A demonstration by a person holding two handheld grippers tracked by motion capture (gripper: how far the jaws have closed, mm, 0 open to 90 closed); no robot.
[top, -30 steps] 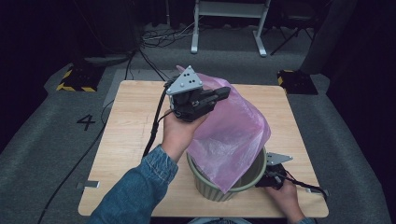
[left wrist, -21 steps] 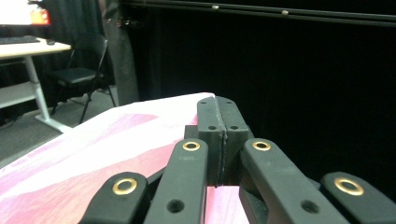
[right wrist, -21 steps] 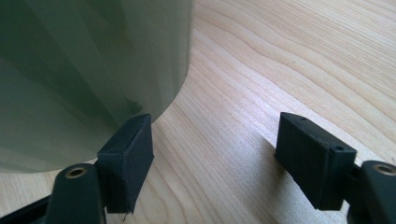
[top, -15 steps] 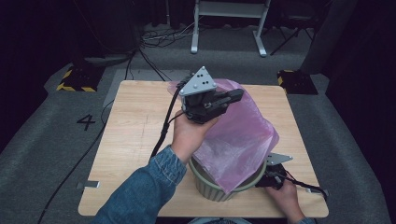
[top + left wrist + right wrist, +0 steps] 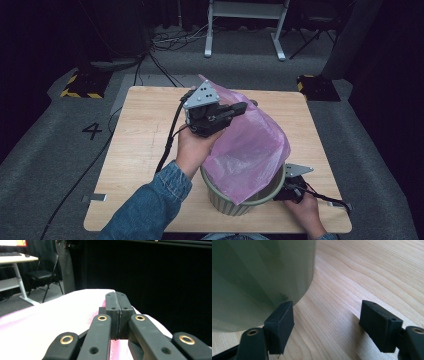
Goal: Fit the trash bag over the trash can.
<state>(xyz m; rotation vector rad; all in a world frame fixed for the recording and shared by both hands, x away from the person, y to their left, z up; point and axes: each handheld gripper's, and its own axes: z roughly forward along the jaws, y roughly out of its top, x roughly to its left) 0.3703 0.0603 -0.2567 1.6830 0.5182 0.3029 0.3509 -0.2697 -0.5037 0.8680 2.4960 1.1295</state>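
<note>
Left gripper (image 5: pixel 235 111) is up above the desk (image 5: pixel 145 140), held in the left hand (image 5: pixel 192 147). Forearm in a denim sleeve (image 5: pixel 147 205) comes in from the bottom edge; gripper body roughly level, pointing right across the top of the pink bag (image 5: pixel 250 150). Jaws fully closed, pads together, pinching a fold of bag film: pink plastic runs right up to the pads in the left gripper view, with a sliver showing below the pad seam.

Bag hangs from that pinch down into the green bin (image 5: pixel 240 200), which stands at the front right of the desk. Bag billows over the rim.

Right gripper (image 5: pixel 286 190) sits low at the bin's right side, right hand (image 5: pixel 305 212) partly cut off by the frame edge. Jaws wide open, nothing between them; one pad touching or just beside the bin wall, can't tell which.

Bin interior hidden by the bag.
</note>
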